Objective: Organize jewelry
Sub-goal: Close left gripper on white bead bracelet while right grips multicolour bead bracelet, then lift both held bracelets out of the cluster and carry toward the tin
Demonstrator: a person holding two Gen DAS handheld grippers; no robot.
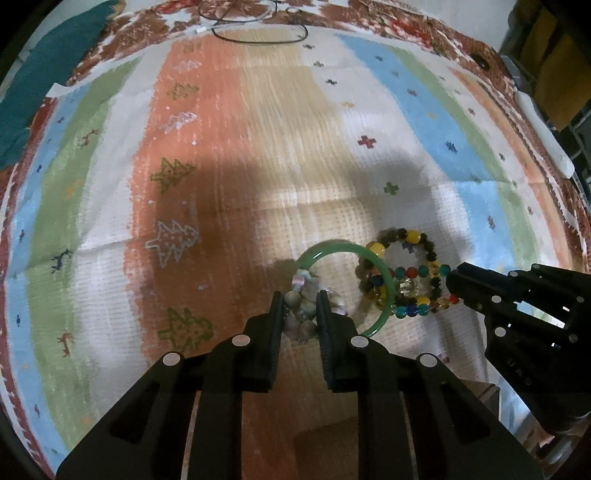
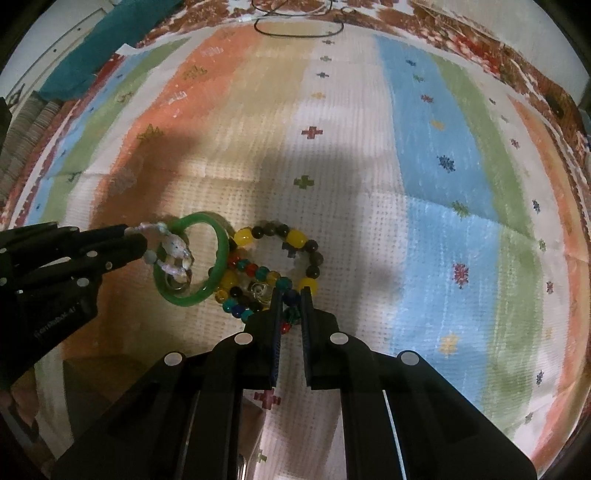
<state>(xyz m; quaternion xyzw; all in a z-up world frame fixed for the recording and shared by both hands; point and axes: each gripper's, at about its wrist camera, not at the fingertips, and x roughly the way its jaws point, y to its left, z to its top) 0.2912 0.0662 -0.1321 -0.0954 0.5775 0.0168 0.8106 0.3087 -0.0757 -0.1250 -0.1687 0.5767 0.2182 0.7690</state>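
Observation:
A green bangle (image 1: 382, 275) lies on the striped cloth; it also shows in the right wrist view (image 2: 221, 258). My left gripper (image 1: 300, 301) is shut on a pale shell-bead bracelet (image 1: 301, 314), which hangs over the bangle (image 2: 171, 253). My right gripper (image 2: 291, 295) is shut on a multicoloured bead bracelet (image 2: 258, 291); it enters the left wrist view from the right (image 1: 452, 284), with the bead bracelet (image 1: 417, 308) at its tip. A bracelet of yellow and dark beads (image 1: 406, 240) lies behind, overlapping the bangle (image 2: 288, 238).
A striped cloth with small motifs (image 1: 258, 147) covers the surface. A black cable loop (image 1: 258, 33) and a teal cloth (image 1: 44, 62) lie at the far side. A white object (image 1: 543, 129) lies at the right edge.

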